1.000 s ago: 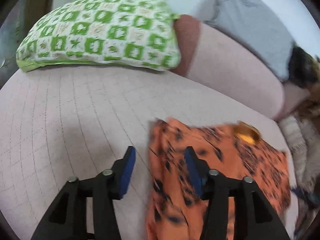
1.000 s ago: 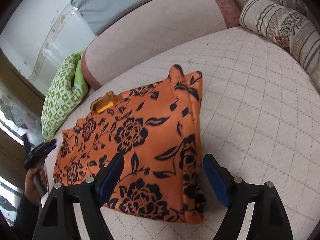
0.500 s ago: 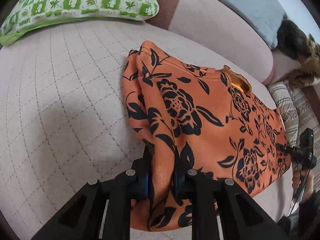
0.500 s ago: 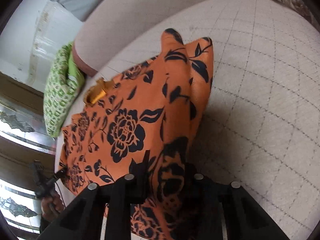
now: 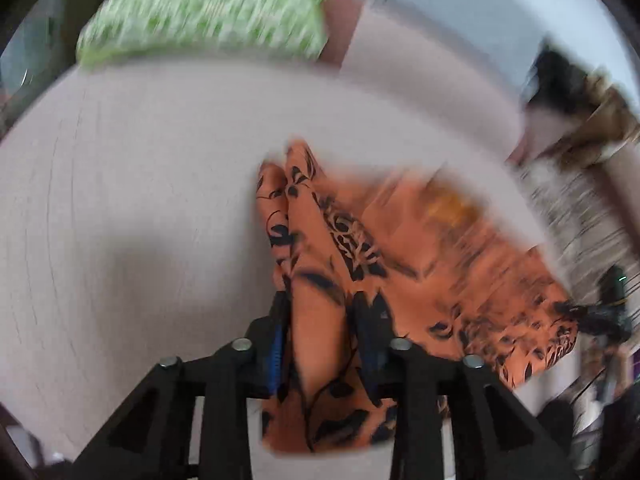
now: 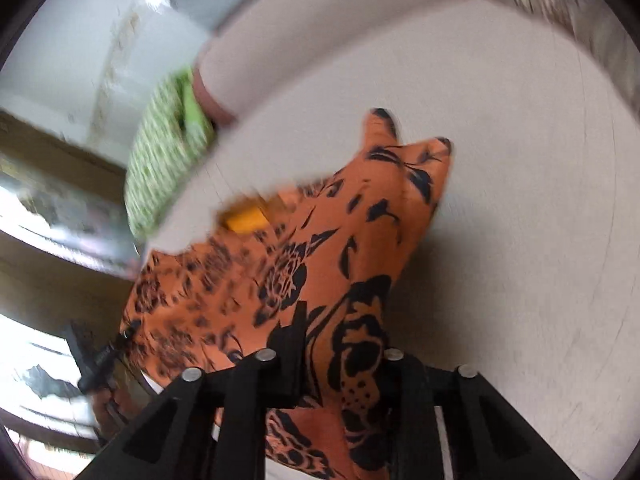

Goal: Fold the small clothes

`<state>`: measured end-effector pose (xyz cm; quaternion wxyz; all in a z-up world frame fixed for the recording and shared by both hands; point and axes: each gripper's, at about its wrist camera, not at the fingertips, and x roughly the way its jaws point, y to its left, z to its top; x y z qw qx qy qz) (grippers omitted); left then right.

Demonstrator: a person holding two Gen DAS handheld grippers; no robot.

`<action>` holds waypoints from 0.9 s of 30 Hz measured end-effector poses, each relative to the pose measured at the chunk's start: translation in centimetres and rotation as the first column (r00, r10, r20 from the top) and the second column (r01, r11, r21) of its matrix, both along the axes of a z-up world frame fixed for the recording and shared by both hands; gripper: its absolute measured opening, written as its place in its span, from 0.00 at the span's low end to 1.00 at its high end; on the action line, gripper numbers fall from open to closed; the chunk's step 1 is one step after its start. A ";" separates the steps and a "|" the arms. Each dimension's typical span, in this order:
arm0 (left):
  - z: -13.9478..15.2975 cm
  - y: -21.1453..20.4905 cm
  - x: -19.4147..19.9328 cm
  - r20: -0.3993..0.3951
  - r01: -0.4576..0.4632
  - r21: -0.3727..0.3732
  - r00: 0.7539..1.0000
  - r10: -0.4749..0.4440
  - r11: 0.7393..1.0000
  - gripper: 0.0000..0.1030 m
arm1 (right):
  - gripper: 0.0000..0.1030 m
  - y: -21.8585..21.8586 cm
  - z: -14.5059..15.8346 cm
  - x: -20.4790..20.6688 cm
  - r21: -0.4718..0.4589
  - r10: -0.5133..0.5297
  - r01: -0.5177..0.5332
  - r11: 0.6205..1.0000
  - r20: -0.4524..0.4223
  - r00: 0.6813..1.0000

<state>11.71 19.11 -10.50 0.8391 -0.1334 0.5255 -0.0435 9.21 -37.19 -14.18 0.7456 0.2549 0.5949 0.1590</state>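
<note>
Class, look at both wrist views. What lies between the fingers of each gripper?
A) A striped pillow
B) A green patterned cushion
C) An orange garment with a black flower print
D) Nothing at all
C: orange garment bunches between the left gripper fingers, and likewise in the right gripper.

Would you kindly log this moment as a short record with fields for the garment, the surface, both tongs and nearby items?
garment: orange floral garment, partly bunched
surface: pale quilted cushion
left tongs: jaws opening, a fold of the cloth between them
right tongs: jaws opening, a fold of the cloth between them
nearby: green patterned pillow behind the garment
image quality: motion-blurred
</note>
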 end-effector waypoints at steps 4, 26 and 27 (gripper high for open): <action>1.3 2.0 0.0 0.045 -0.089 -0.056 0.995 0.091 0.994 0.38 | 0.59 -2.6 1.5 -1.2 0.009 -0.147 0.147 0.989 0.113 0.983; 2.0 -1.1 7.2 0.153 -0.073 0.128 0.987 0.053 0.989 0.58 | 0.65 -1.6 2.9 9.4 0.217 -0.215 0.171 0.961 0.199 0.956; 2.3 -0.7 6.3 0.152 -0.080 0.081 0.986 0.067 0.993 0.58 | 0.69 -1.3 3.5 8.2 0.253 -0.224 0.165 0.953 0.224 0.949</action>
